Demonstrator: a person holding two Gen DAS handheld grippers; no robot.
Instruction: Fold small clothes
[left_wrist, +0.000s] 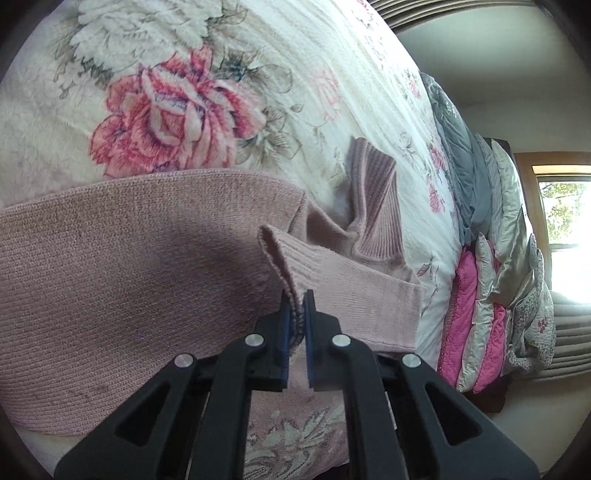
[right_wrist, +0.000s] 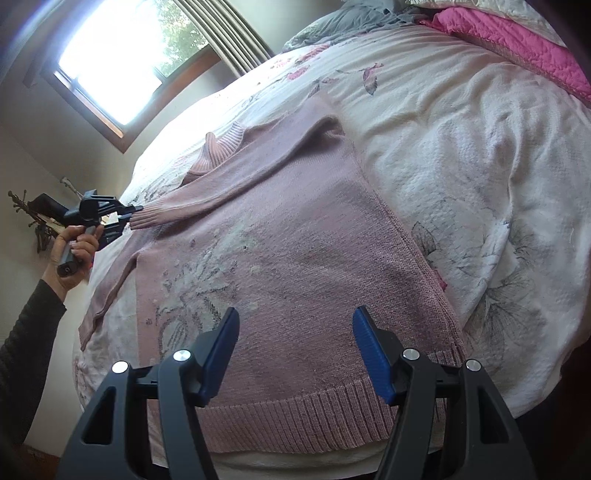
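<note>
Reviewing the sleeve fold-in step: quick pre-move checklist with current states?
1. Left hand-held gripper shut on the sleeve cuff: ok.
2. Cuff seated between the pads, not just at the tips: ok.
3. Right hand-held gripper open, holding nothing: ok.
4. Sweater body flat on the bedspread: ok.
5. Other sleeve already folded in: not ok, it lies out along the left side.
6. Collar flat: not ok, standing up.

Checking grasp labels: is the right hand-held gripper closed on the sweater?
No, the right hand-held gripper hangs open above the sweater, gripping nothing.
</note>
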